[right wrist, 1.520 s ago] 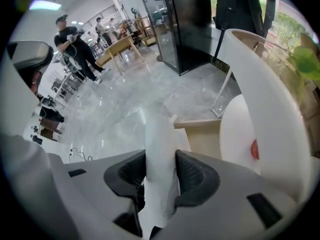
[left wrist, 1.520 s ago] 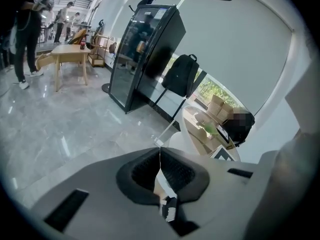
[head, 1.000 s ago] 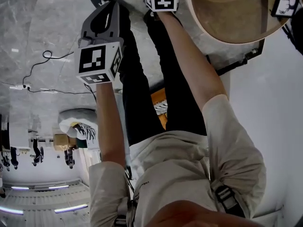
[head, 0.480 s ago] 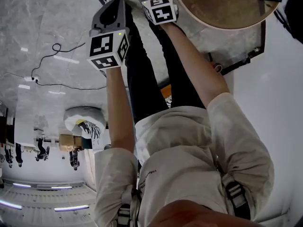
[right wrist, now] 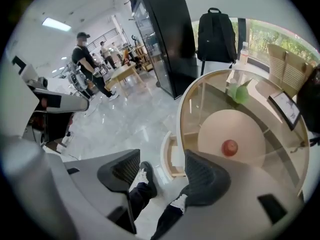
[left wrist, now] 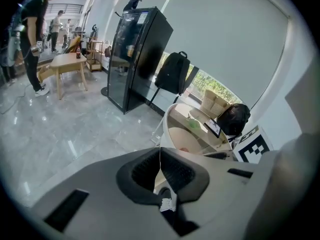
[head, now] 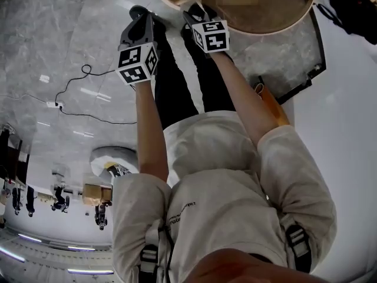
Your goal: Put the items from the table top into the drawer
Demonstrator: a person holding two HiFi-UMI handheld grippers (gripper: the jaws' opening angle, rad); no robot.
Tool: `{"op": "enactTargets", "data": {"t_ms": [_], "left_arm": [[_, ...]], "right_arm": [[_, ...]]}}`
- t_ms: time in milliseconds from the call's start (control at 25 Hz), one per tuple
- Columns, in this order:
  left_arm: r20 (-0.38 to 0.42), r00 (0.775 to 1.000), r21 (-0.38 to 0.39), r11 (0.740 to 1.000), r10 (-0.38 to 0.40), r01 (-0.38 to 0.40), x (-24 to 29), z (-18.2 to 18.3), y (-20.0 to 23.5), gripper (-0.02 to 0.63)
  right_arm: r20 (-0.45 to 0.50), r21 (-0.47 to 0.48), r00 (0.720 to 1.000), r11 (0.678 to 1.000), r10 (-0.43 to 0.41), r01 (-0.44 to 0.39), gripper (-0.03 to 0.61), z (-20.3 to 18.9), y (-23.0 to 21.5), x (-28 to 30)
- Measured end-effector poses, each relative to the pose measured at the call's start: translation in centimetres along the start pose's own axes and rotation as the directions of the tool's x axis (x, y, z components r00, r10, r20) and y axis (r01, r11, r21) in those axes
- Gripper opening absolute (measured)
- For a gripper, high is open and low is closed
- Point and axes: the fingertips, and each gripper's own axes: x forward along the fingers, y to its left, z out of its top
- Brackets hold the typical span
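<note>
Items on the round worktop (head: 262, 30) cannot be made out in the head view, since a mosaic patch covers its middle; the left hand-held gripper (head: 136, 17) and the right hand-held gripper (head: 197, 13) are both held over the person's legs (head: 182, 81), short of the worktop's rim, touching nothing.

From the left gripper view, the left hand-held gripper has its pads pressed together with nothing between them; the worktop lies beyond, well apart.

From the right gripper view, the right hand-held gripper has its jaws spread wide, and only the person's shoes (right wrist: 145, 176) and the floor (right wrist: 130, 124) show in the gap; a red round item (right wrist: 230, 147) sits on the pale disc at the worktop's middle, a green item (right wrist: 239, 93) nearer the far edge, a tablet (right wrist: 286, 109) to the right; a drawer (right wrist: 172, 160) appears pulled out under the near rim, its contents too small to tell.

Judging by this, both items remain to be moved and no pick is yet under way.
</note>
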Motion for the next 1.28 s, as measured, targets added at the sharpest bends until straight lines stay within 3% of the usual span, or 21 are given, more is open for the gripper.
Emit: {"op": "enactTargets", "data": {"t_ms": [200,240,280,320,640,800,1040,1280], "left_arm": [[0.002,1.0,-0.004,1.0,0.016,-0.016,-4.1,1.9,-1.6,0.021],[0.005,1.0,-0.005,1.0,0.016,-0.016,-4.6,2.1,-1.8,0.021],[0.007,1.0,-0.005,1.0,0.015,-0.015,-4.9,2.4,-2.0,0.021],[0.01,1.0,-0.005,1.0,0.015,-0.015,-5.0,2.7,-2.2,0.021],[0.037,0.999,0.009,1.0,-0.01,0.009,-5.3,4.1,-4.8,0.021],[0.024,0.999,0.015,1.0,-0.022,0.021,-4.8,3.9,-5.6,0.021],[-0.022,1.0,0.104,0.994,-0.015,0.017,-3.7,5.1,-7.0,0.021],[0.036,0.998,0.045,0.998,-0.042,0.04,-0.6,8.3,-7.6,0.021]], "right_arm": [[0.03,-0.01,0.999,0.999,-0.033,0.033,0.285,2.6,-0.4,-6.5],[0.044,-0.005,0.998,0.999,-0.044,0.044,0.213,3.1,-0.5,-7.3],[0.056,0.004,0.997,0.999,-0.052,0.052,0.086,3.4,-0.6,-7.9],[0.062,0.017,0.997,0.999,-0.049,0.048,0.067,3.7,-0.7,-8.2],[0.063,0.047,0.998,0.999,0.012,-0.015,0.034,3.3,-1.6,-9.2],[0.052,0.014,0.998,0.999,0.033,-0.034,0.034,3.0,-2.2,-9.2],[0.066,0.048,0.998,0.999,-0.005,0.002,0.034,4.2,-5.9,-9.6],[0.113,0.071,0.992,0.996,-0.063,0.056,0.034,7.7,-11.2,-9.1]]}}
